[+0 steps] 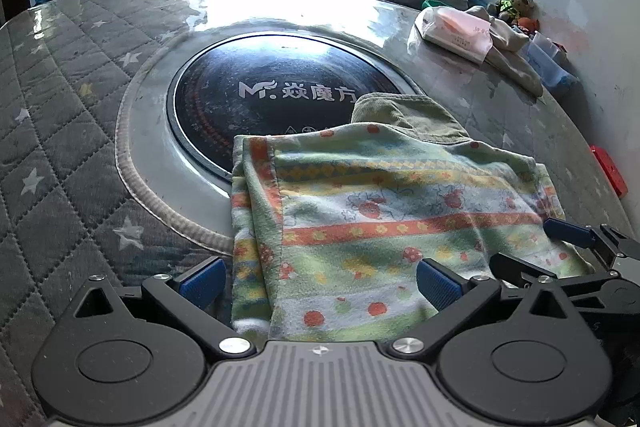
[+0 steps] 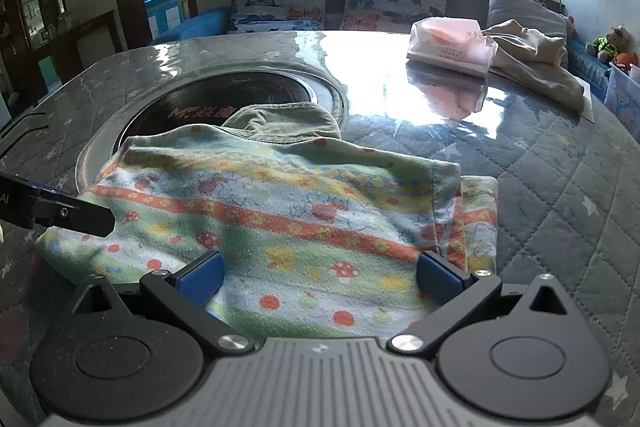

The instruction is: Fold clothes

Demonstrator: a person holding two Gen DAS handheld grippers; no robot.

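A striped, mushroom-patterned garment (image 1: 380, 211) (image 2: 280, 215) lies folded flat on the quilted table, partly over a round black cooktop (image 1: 276, 91). An olive-green garment (image 1: 408, 115) (image 2: 284, 123) pokes out from under its far edge. My left gripper (image 1: 320, 285) is open, its blue pads straddling the garment's near left part. My right gripper (image 2: 320, 277) is open too, low over the garment's near right part, with cloth between the pads but not pinched. The right gripper's fingers (image 1: 568, 233) show at the right of the left wrist view. The left gripper's finger (image 2: 80, 213) shows at the left of the right wrist view.
A pink tissue pack (image 1: 456, 31) (image 2: 452, 43) and a beige cloth (image 1: 512, 47) (image 2: 536, 55) lie at the table's far right. A sofa with butterfly cushions (image 2: 396, 3) stands behind the table. Toys sit by the right wall (image 2: 608, 43). A red object (image 1: 608, 171) lies at the right edge.
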